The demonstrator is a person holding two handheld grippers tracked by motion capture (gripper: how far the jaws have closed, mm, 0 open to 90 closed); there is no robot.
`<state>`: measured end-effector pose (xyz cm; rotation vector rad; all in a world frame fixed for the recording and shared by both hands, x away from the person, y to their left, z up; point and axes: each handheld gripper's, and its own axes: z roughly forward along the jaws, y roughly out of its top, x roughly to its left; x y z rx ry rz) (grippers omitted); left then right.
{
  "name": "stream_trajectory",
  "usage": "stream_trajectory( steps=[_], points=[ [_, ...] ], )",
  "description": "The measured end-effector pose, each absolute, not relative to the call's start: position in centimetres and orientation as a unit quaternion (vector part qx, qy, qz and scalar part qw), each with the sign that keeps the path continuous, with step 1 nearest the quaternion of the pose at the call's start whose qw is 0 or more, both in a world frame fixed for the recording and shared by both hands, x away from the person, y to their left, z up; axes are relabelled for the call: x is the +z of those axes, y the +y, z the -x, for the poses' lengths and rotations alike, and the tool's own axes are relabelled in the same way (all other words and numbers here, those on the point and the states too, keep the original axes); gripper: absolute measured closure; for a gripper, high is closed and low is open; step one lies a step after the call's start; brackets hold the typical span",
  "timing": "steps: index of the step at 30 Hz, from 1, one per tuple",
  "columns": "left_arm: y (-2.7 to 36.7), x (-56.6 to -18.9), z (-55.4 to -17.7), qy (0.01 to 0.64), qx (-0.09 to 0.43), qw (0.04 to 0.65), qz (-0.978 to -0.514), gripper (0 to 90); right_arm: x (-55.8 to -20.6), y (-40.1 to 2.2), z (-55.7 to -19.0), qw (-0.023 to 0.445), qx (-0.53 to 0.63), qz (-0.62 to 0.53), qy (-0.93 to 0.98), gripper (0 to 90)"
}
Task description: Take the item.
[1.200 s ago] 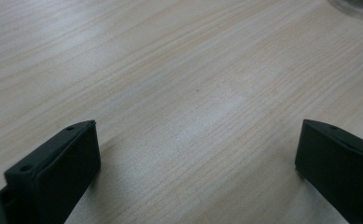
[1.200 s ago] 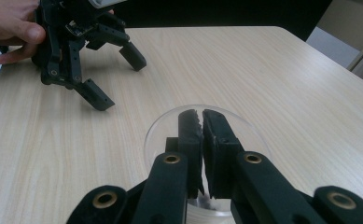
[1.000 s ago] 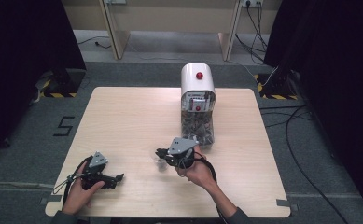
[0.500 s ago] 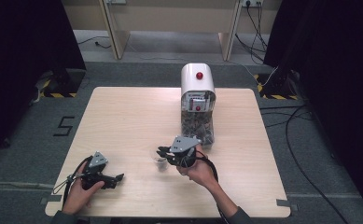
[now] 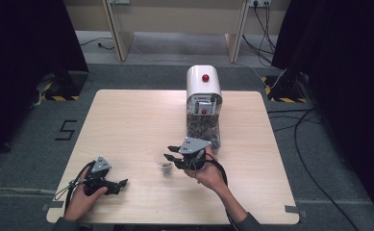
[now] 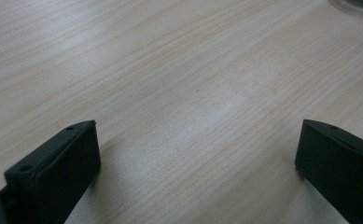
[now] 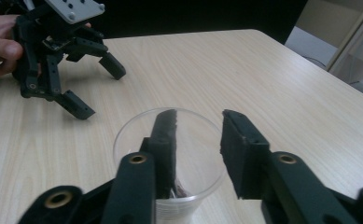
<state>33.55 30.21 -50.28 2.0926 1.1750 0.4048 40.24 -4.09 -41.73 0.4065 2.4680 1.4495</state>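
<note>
**Clear cup between parted fingers near the desk's front edge**

Near the front left corner of the desk (image 5: 127, 120), the left gripper (image 5: 118, 184) rests low in the person's left hand (image 5: 81, 199), its fingers (image 6: 60, 175) spread wide over bare wood with nothing between them. Toward the middle of the front edge stands a clear plastic cup (image 5: 165, 165) with a little dark matter at its bottom. The right gripper (image 5: 172, 158) sits at the cup; its fingers (image 7: 165, 135) have just been opening, one inside the rim and one outside, no longer pressing the wall. Behind it, toward the far edge, stands a white dispenser (image 5: 204, 103) with a red button.
</note>
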Motion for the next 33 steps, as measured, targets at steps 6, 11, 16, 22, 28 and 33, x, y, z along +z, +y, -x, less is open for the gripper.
stream_trajectory(
  steps=[6, 11, 16, 22, 28, 33],
  points=[
    [30.2, -50.3, -33.5, 0.453, 0.156, 0.347, -0.806, 0.0, -41.6, -4.6, -40.6, 0.129, 0.497, -0.155, 0.844, 53.8],
    [30.2, -50.3, -33.5, 0.453, 0.156, 0.347, -0.806, 0.0, -41.4, -4.9, -40.8, 0.133, 0.496, -0.167, 0.842, 48.4],
    [30.2, -50.3, -33.5, 0.453, 0.156, 0.347, -0.806, 0.0, -41.4, -5.4, -41.0, 0.13, 0.496, -0.183, 0.839, 44.1],
    [30.2, -50.3, -33.5, 0.453, 0.156, 0.347, -0.806, 0.0, -41.3, -5.8, -41.3, 0.131, 0.496, -0.188, 0.837, 41.6],
    [30.2, -50.3, -33.5, 0.453, 0.156, 0.347, -0.806, 0.0, -41.2, -6.4, -41.5, 0.133, 0.497, -0.195, 0.835, 40.5],
    [30.2, -50.3, -33.5, 0.453, 0.156, 0.347, -0.806, 0.0, -41.1, -6.9, -41.7, 0.139, 0.499, -0.199, 0.832, 40.1]
  ],
)
